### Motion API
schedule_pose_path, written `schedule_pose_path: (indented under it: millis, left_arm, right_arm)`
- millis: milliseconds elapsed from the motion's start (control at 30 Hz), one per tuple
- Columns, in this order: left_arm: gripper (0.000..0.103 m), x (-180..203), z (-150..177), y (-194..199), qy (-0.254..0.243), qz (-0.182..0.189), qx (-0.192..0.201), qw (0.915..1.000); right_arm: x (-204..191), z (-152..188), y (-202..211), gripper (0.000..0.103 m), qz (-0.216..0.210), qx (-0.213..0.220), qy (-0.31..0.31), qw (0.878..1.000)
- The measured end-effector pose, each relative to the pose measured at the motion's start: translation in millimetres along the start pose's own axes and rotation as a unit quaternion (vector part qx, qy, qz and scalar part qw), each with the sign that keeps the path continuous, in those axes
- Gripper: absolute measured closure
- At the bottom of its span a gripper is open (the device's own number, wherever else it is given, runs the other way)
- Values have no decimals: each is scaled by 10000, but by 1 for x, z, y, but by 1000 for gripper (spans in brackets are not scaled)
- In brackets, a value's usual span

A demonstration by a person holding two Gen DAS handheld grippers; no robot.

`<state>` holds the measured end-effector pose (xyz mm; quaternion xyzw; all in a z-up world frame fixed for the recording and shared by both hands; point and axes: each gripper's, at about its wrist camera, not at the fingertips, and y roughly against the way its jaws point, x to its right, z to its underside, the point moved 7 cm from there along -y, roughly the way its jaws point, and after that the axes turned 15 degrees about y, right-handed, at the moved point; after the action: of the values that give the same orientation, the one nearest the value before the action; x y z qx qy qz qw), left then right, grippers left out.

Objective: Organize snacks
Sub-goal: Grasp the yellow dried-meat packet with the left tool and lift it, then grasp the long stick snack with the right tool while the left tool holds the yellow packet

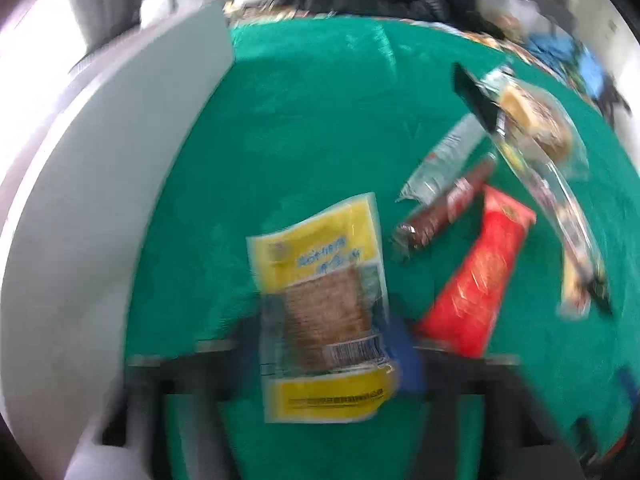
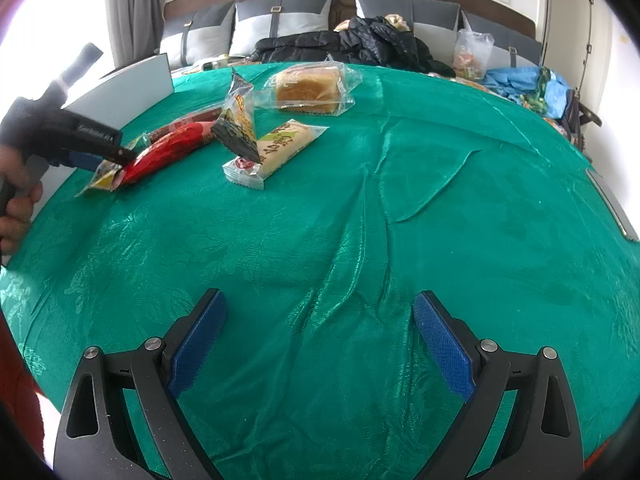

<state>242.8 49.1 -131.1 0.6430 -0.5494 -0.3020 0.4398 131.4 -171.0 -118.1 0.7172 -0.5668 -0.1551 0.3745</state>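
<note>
1. Two hand-held grippers are seen over a bed spread with a shiny green cloth [image 2: 360, 208].
2. The left gripper [image 1: 324, 344] is seen narrowed onto a flat yellow-and-clear plastic cracker packet [image 1: 324, 304]; blue pads are pressed against the packet's sides, though the left wrist view is blurred.
3. That packet is held near the cloth's left edge, beside a pale grey board [image 2: 132, 84] standing along that edge.
4. The right gripper [image 2: 320, 344] is held wide apart above bare cloth at the near edge, with nothing between its blue pads [image 2: 196, 344].
5. A long red foil packet [image 2: 168, 152] is laid just beside the cracker packet, with a dark red sausage stick [image 2: 188, 122] behind it.
6. Further toward the far edge, a clear-wrapped bread loaf [image 2: 308, 88], a pale cream wrapped bar [image 2: 276, 148] and a small dark-ended clear pouch [image 2: 236, 120] are gathered.
7. A person's hand [image 2: 16, 208] is seen on the left gripper's handle.
</note>
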Motion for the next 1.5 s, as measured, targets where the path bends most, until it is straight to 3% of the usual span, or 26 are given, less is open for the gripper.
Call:
schedule_pose_path:
  millis: [167, 200, 533, 633, 700, 767, 867, 1000, 1033, 1100, 1133, 1233, 1300, 1500]
  left_arm:
    - [80, -18, 27, 20, -333, 190, 64, 9992]
    - [92, -22, 31, 27, -338, 249, 106, 9991]
    - [93, -46, 60, 54, 200, 966, 421, 9942]
    - [93, -55, 62, 60, 267, 1145, 483, 9919]
    - [93, -58, 65, 63, 356, 1282, 503, 9898]
    - [93, -67, 70, 67, 481, 1440, 487, 9872]
    - [93, -69, 70, 68, 544, 1527, 480, 9856]
    - [93, -69, 72, 71, 495, 1574, 503, 9850]
    - [93, -68, 74, 72, 476, 1595, 509, 9847]
    - [93, -68, 76, 74, 452, 1617, 519, 9844]
    - [93, -68, 78, 74, 437, 1630, 519, 9843]
    - [93, -67, 80, 76, 350, 1658, 518, 9842]
    - [93, -66, 80, 78, 346, 1723, 516, 9831]
    - [93, -61, 76, 83, 590, 2174, 404, 9735]
  right_arm:
    - [0, 0, 0, 6, 0, 9, -3, 10000]
    - [0, 0, 0, 6, 0, 11, -4, 10000]
    - [0, -2, -2, 7, -25, 13, 7, 10000]
    - [2, -5, -2, 8, -191, -213, -51, 9996]
    - [8, -18, 3, 10, -534, -167, -395, 9977]
    - [16, -38, 6, 10, -565, -53, -552, 9969]
    - [16, -89, -2, 10, -628, -22, -323, 9975]
    - [-3, -164, -39, 11, -1097, -220, 57, 9937]
    - [-9, -178, -55, 13, -1182, -378, 104, 9922]
    - [-17, -191, -84, 40, -1271, -718, 78, 9893]
    - [-22, -192, -101, 64, -1354, -973, 6, 9860]
    - [-32, -180, -139, 69, -1458, -1712, -167, 9742]
    - [-31, -180, -139, 80, -1264, -1651, -118, 9781]
    - [-25, -182, -92, 82, -1437, -1089, -292, 9832]
